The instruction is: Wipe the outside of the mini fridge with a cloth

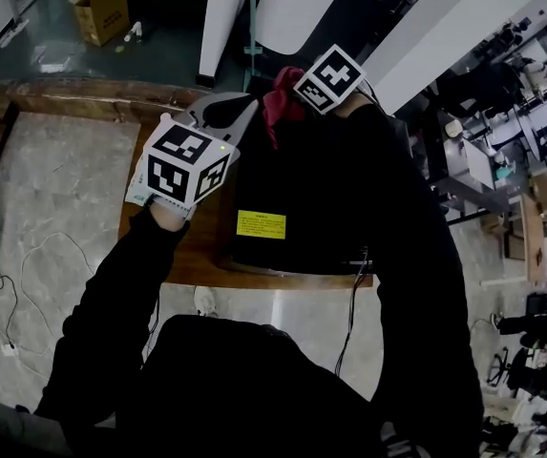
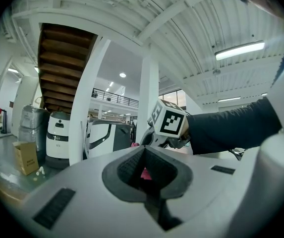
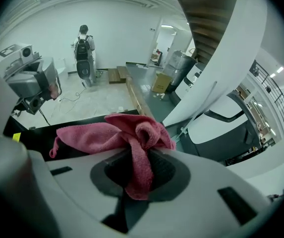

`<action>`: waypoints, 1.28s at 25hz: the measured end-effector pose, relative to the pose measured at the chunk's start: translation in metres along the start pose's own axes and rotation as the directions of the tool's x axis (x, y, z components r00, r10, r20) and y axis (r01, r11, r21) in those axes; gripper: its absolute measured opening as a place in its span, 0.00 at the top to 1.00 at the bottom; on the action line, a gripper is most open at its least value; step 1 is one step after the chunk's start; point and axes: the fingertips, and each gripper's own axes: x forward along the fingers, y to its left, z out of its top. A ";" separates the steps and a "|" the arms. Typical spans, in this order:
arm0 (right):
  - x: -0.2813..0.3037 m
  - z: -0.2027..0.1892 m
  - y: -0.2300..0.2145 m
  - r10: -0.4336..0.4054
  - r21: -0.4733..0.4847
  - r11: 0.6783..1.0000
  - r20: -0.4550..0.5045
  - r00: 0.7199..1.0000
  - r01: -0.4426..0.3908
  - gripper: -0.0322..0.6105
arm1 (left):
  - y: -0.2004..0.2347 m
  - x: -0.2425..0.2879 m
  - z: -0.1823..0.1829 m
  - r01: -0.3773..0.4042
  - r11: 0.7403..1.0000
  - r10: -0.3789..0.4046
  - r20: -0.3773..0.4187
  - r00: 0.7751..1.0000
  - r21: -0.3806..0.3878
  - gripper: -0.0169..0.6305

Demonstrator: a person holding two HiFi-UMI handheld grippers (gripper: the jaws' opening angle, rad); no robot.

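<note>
The right hand-held gripper is clamped on a crumpled pink-red terry cloth. In the right gripper view a fold of the cloth runs down between the dark pads, and the rest bunches ahead of the jaws and spreads to their left. Directly under and ahead of this hand-held gripper lies the flat top of the black box-shaped mini fridge. The cloth sits at the far edge of that top. Whether it presses on the surface cannot be told.

A small yellow rectangular label sits on the fridge top, behind the right hand-held gripper and towards the person. The fridge stands on a brown wooden desk.

The left hand-held gripper hangs just to the left of the right one, by the fridge's far left corner. Its jaws are drawn together with nothing between them. A sliver of the pink cloth shows past its pads. Contact with the fridge cannot be made out.

A brown cardboard box stands on the floor well beyond the left hand-held gripper.
</note>
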 end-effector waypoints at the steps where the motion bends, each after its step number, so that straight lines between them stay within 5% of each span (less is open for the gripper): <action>1: -0.001 -0.001 0.007 0.007 -0.014 1.000 -0.008 1.000 -0.007 0.84 | -0.001 -0.003 -0.003 -0.001 1.000 0.001 0.001 1.000 -0.003 0.96; 7: -0.021 -0.011 0.069 0.067 -0.102 0.992 -0.033 0.997 -0.070 0.84 | -0.017 -0.030 -0.018 -0.023 1.000 0.023 -0.009 1.000 -0.019 0.96; 25: -0.136 -0.102 0.294 0.196 -0.212 0.958 -0.011 0.980 -0.194 0.84 | -0.189 -0.169 -0.036 -0.094 0.995 0.094 -0.026 0.995 0.015 0.96; 32: -0.162 -0.109 0.313 0.117 -0.176 0.980 0.141 0.983 -0.091 0.84 | -0.221 -0.219 -0.032 -0.120 0.991 0.122 -0.045 0.991 0.051 0.96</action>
